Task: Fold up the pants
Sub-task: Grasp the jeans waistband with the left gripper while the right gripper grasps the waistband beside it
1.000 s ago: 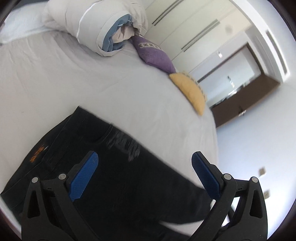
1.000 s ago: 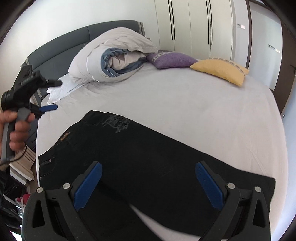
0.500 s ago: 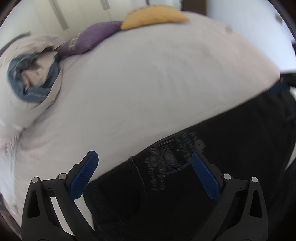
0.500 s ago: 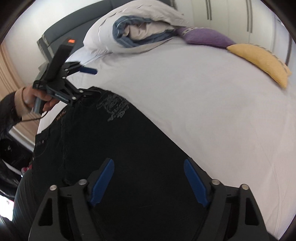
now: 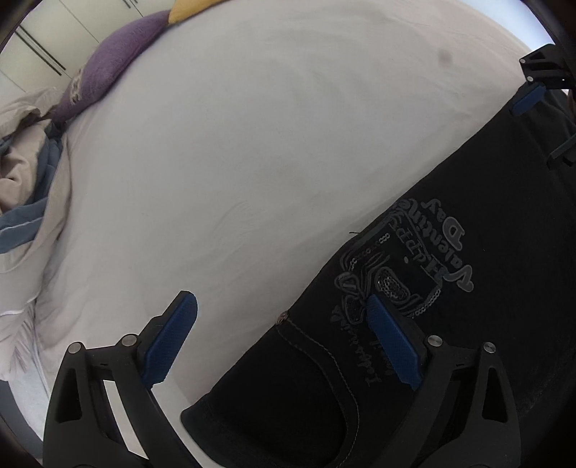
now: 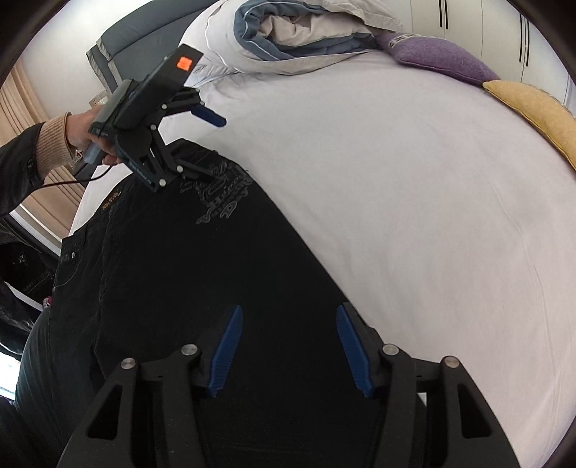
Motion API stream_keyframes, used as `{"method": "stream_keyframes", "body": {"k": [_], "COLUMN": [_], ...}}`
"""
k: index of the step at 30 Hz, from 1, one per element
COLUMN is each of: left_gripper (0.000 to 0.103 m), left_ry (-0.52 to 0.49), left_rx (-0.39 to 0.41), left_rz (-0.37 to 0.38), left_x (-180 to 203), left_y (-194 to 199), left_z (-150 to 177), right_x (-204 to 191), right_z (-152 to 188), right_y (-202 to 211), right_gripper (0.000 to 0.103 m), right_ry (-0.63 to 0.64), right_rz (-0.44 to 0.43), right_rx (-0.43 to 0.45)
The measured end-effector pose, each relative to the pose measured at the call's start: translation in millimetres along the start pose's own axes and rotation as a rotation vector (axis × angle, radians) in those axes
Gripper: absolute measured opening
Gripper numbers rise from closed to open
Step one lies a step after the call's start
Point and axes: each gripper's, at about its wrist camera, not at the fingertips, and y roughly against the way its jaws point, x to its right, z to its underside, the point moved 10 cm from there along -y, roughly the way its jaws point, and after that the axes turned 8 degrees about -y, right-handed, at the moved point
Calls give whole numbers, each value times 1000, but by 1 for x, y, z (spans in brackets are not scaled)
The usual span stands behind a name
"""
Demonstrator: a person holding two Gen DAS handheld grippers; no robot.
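Note:
Black pants (image 6: 201, 280) with a grey printed back pocket (image 5: 406, 266) lie flat on a white bed (image 6: 414, 187). My left gripper (image 5: 284, 338) is open, low over the waistband's far corner (image 5: 284, 318); one blue pad is over the sheet, the other over the pocket. It also shows in the right wrist view (image 6: 212, 144), held by a hand. My right gripper (image 6: 288, 351) is open, narrower than before, over the pants' far edge partway down the leg. One of its fingertips (image 5: 527, 97) shows in the left wrist view.
A rolled white and blue duvet (image 6: 298, 36) lies at the head of the bed. A purple pillow (image 6: 439, 57) and a yellow pillow (image 6: 532, 111) lie along the far side. A grey headboard (image 6: 118, 43) and white wardrobes (image 6: 464, 18) stand behind.
My left gripper has swung down to the waistband's far corner. My right gripper has moved to the pants' far edge and its jaws have narrowed.

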Motion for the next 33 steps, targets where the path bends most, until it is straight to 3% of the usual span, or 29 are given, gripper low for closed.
{"method": "stream_keyframes", "body": {"k": [6,12,16,21,33], "left_gripper": [96,54,13,8,7], "left_ry": [64,99,97,38,27], "left_rx": [-9,13,33,74,237], "left_rz": [53,187,215,107,16], "left_x": [-12,-4,2,5,-22], "left_y": [-26,-30,-27,-17,16], "left_z": [-10,-15,-26,-38,-33], "right_x": [-6,-4,1,1,-3], "right_z": [-11,-20,-25,-31,-38], "right_y": [-16,-25,-29,-25,-36], "right_gripper": [57,55,55,55,55], "right_ry": [44,31,22,26,68], "right_rz": [18,20,47,53,21], "right_rx": [-18,-28,-39,-30,-69]}}
